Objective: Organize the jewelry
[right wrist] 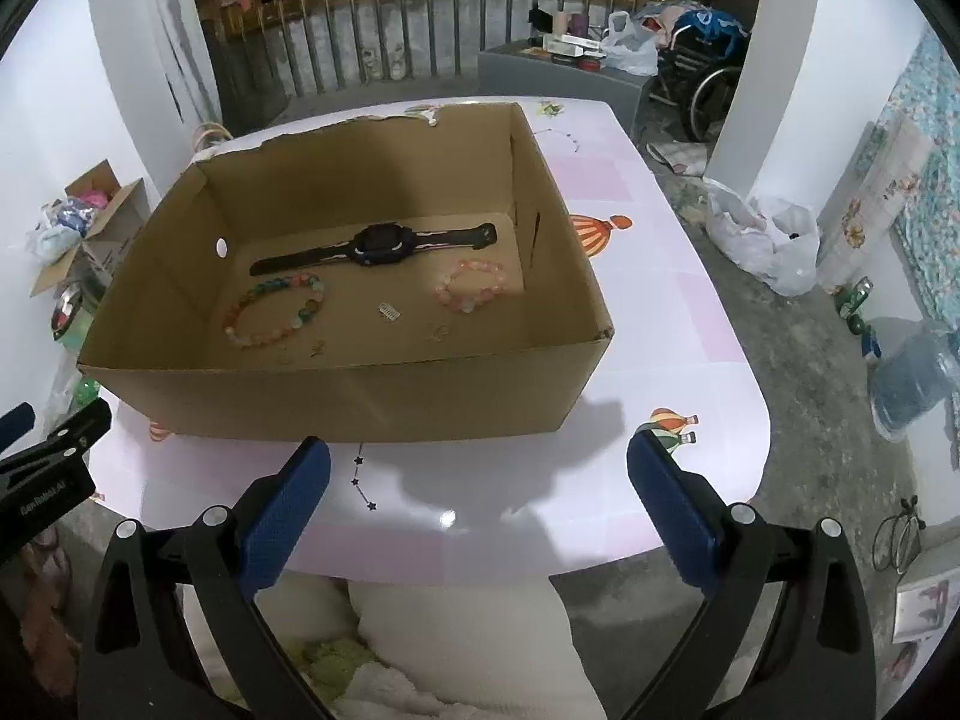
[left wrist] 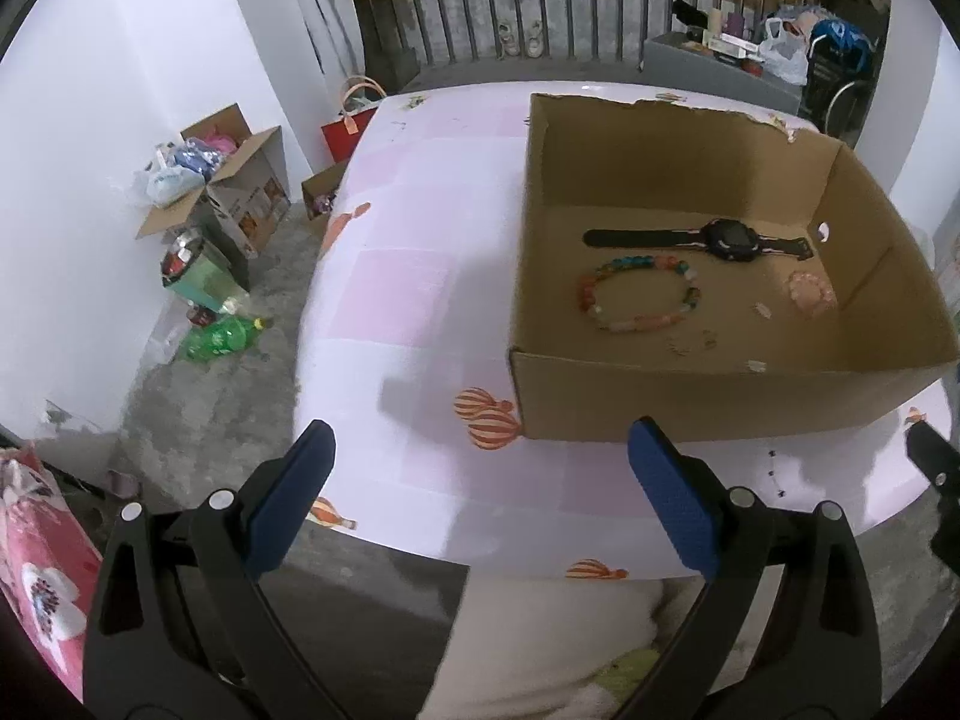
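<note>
Jewelry lies inside the cardboard box, ahead of both tools. Black watch lies flat across the far part of the box floor, strap stretched out. Multicolour bead bracelet sits just beside it on the near side, w/ the pink bead bracelet apart from it toward the right wrist cam's right. Small metal clip lies between the two bracelets; tiny items near the front wall are prob. earrings, too small to confirm.

Box stands on the pink-check table, front wall nearest the tools. Open top gives access from above; pieces are spaced apart, so each can be taken singly.

Right gripper: jaws wide, nothing between them, held over the table's near edge just short of the box's front wall. Left gripper: jaws wide, empty, same standoff, offset toward the box's left corner. Both sit low and outside the box, i.e. a ready posture; reaching any piece means clearing the front wall first.

Floor clutter surrounds the table: open cartons, green bottle, white plastic bag.
</note>
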